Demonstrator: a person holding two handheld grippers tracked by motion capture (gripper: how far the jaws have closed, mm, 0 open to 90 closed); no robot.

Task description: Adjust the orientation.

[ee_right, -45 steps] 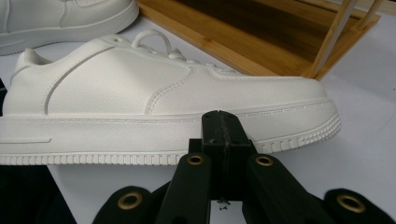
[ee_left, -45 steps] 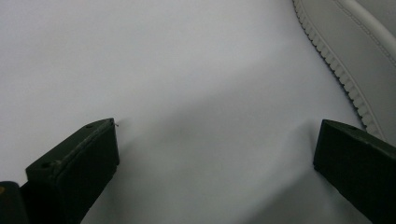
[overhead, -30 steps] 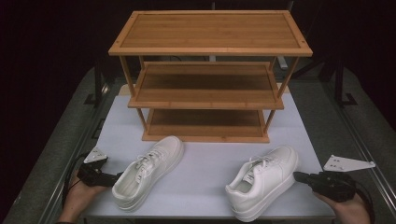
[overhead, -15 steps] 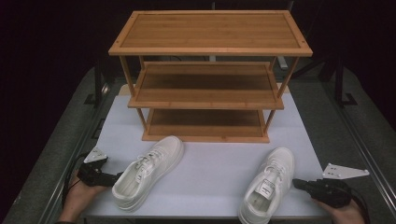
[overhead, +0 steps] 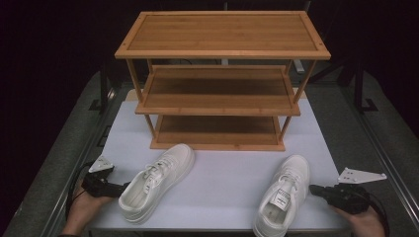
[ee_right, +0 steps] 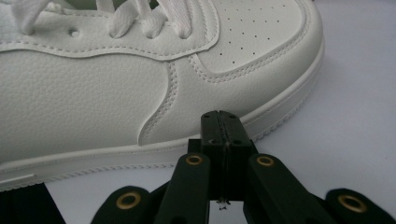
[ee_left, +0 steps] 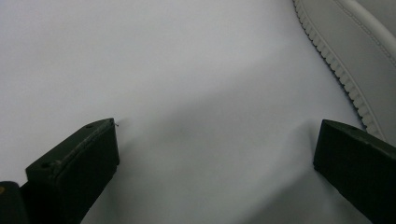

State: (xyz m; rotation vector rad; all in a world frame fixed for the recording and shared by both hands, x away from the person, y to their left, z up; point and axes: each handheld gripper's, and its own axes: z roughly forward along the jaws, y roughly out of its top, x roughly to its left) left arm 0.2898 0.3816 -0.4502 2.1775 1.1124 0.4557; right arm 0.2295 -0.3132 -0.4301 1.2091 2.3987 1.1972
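Swung round since a second ago, the right white sneaker point(overhead: 284, 195) now points its toe toward the bamboo shoe rack point(overhead: 222, 84) instead of lying slantwise. Its neighbour, the left white sneaker point(overhead: 158, 180), is unmoved on the white table point(overhead: 222, 168). Clenched empty, the right gripper point(overhead: 316, 189) presses its tips against the right sneaker's side. With jaws spread wide, the left gripper point(overhead: 123, 187) sits beside the left sneaker's heel.

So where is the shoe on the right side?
In the high view, the right white shoe sits on the white table mat near its front right corner, toe pointing toward the wooden shoe rack, with the right gripper just beside its outer side.
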